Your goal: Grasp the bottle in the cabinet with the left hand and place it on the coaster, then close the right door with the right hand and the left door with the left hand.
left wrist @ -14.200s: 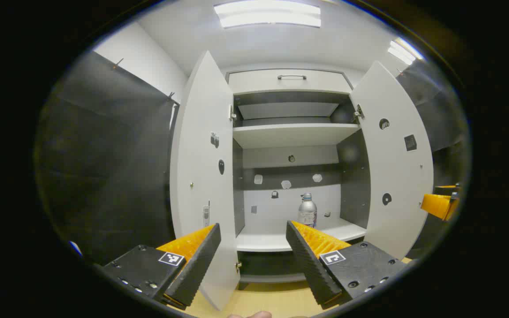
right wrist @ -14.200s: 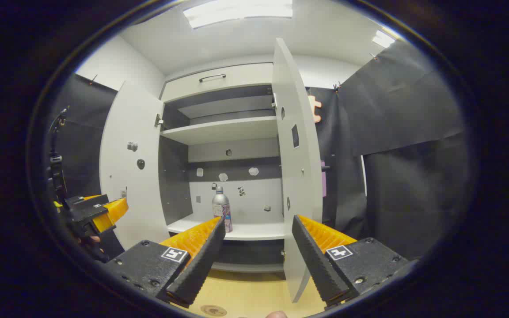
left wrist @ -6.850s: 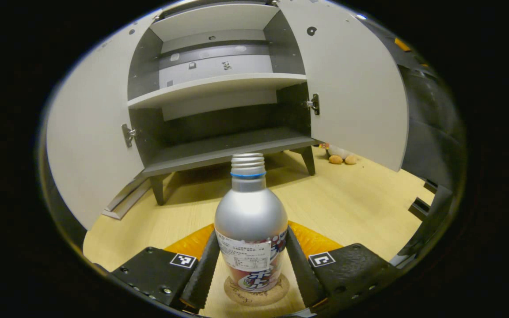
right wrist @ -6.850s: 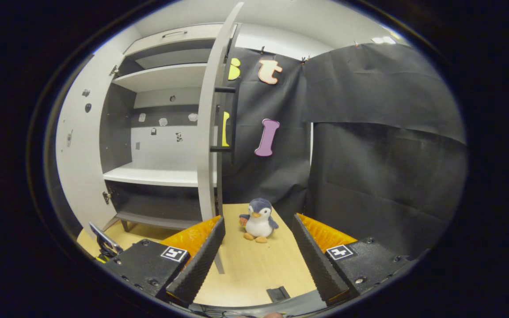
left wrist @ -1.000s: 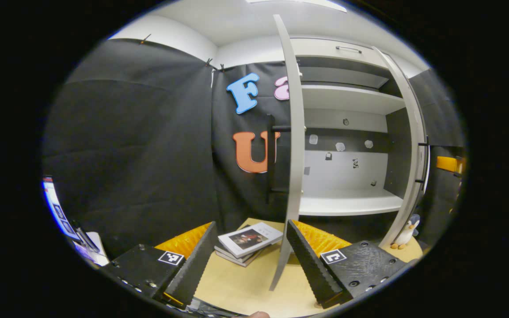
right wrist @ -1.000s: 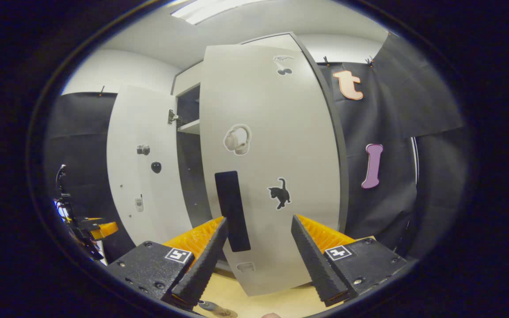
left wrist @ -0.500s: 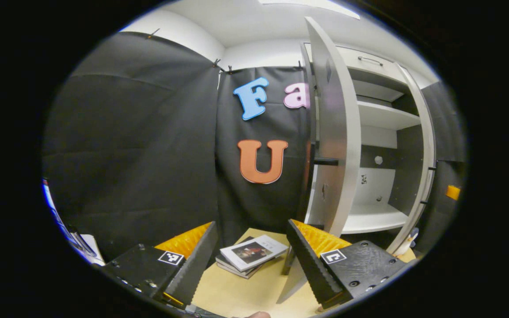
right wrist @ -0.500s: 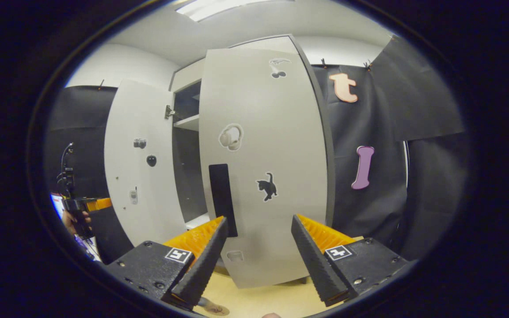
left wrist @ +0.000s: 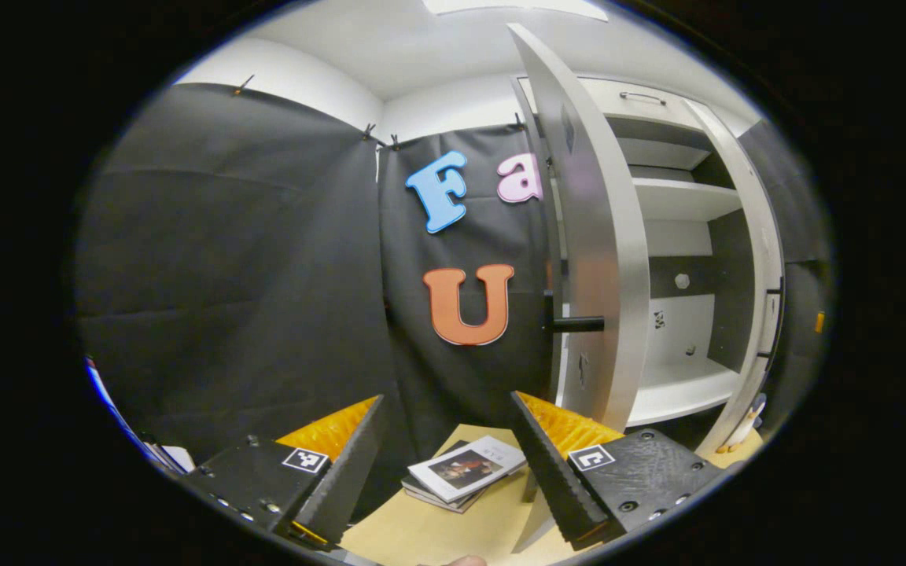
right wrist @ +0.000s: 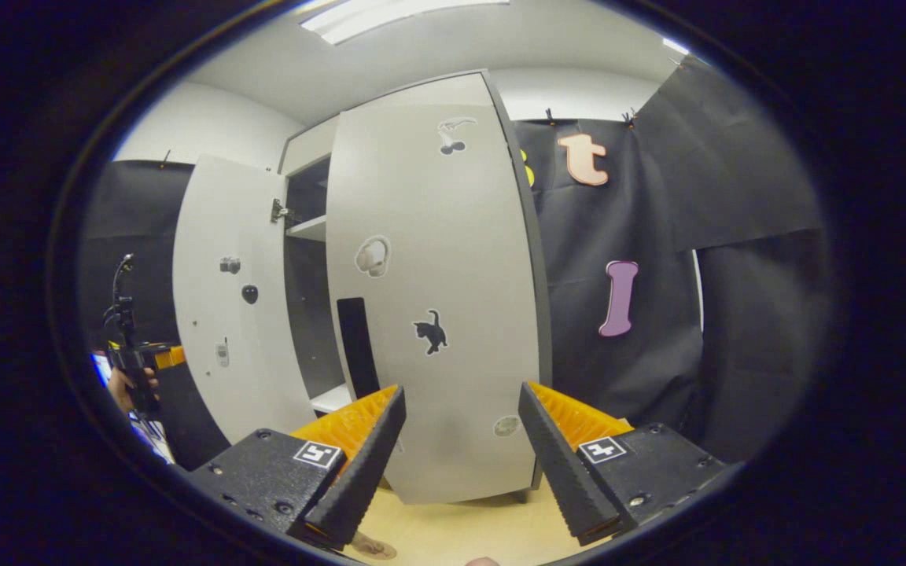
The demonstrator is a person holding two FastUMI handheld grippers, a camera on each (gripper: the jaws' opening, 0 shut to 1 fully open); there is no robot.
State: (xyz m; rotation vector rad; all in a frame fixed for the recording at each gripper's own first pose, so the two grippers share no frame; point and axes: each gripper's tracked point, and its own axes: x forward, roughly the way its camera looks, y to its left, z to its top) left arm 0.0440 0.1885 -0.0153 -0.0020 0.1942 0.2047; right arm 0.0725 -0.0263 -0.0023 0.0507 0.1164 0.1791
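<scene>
Two pale doors: right door (right wrist: 437, 299) nearly closed, left door (left wrist: 598, 259) ajar; both the left gripper (left wrist: 443, 464) and right gripper (right wrist: 461, 456) gape, released.

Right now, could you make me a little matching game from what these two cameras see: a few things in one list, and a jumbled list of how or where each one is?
Things:
1. right door
2. left door
3. stack of books
4. right tool

States or places:
a. lying on the light wooden surface
b. standing wide open, its inner face showing
c. nearly shut, a cat sticker on its front
d. open, holding nothing

Pairs: 1-c, 2-b, 3-a, 4-d.
</scene>
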